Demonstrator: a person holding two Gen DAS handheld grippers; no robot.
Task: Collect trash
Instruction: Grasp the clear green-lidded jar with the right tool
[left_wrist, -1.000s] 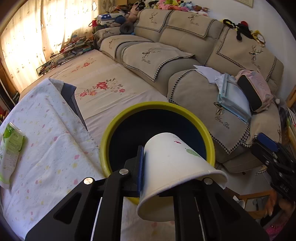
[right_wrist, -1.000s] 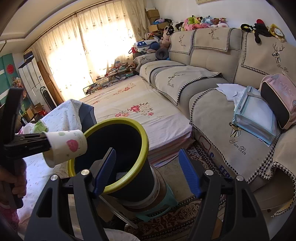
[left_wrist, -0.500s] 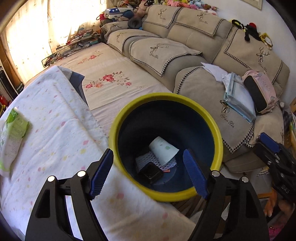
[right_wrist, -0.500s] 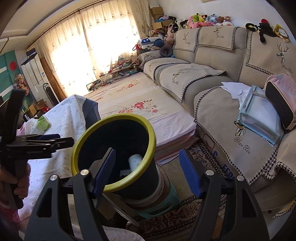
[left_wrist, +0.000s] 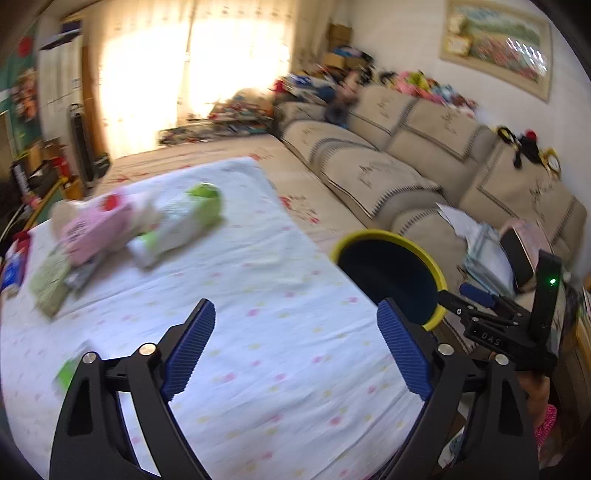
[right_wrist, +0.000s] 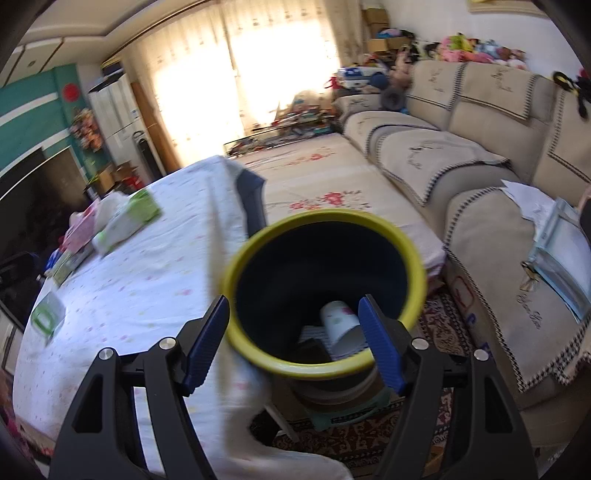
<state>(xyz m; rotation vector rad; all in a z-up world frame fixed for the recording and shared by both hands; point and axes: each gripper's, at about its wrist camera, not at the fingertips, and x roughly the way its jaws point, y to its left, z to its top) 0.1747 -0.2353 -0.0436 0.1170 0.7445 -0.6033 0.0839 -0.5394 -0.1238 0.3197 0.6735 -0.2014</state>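
Note:
The yellow-rimmed dark bin (right_wrist: 325, 291) stands beside the table; it also shows in the left wrist view (left_wrist: 388, 273). A white paper cup (right_wrist: 338, 323) lies inside it with other dark scraps. My left gripper (left_wrist: 295, 343) is open and empty over the white dotted tablecloth (left_wrist: 258, 332). My right gripper (right_wrist: 293, 339) is open and empty, just above the bin's near rim. On the table lie a green-and-white packet (left_wrist: 181, 225), a pink packet (left_wrist: 92, 229) and a small green wrapper (left_wrist: 68, 373). The right gripper's body shows in the left wrist view (left_wrist: 506, 325).
A beige sofa (right_wrist: 480, 166) runs along the right with a pink bag (left_wrist: 524, 243) and papers on it. A floral mattress (right_wrist: 325, 184) lies behind the bin. A patterned rug (right_wrist: 439, 325) lies on the floor. More packets (right_wrist: 122, 218) lie at the table's far left.
The left gripper let the paper cup drop into the bin, then swung left over the table. The right gripper moved closer above the bin.

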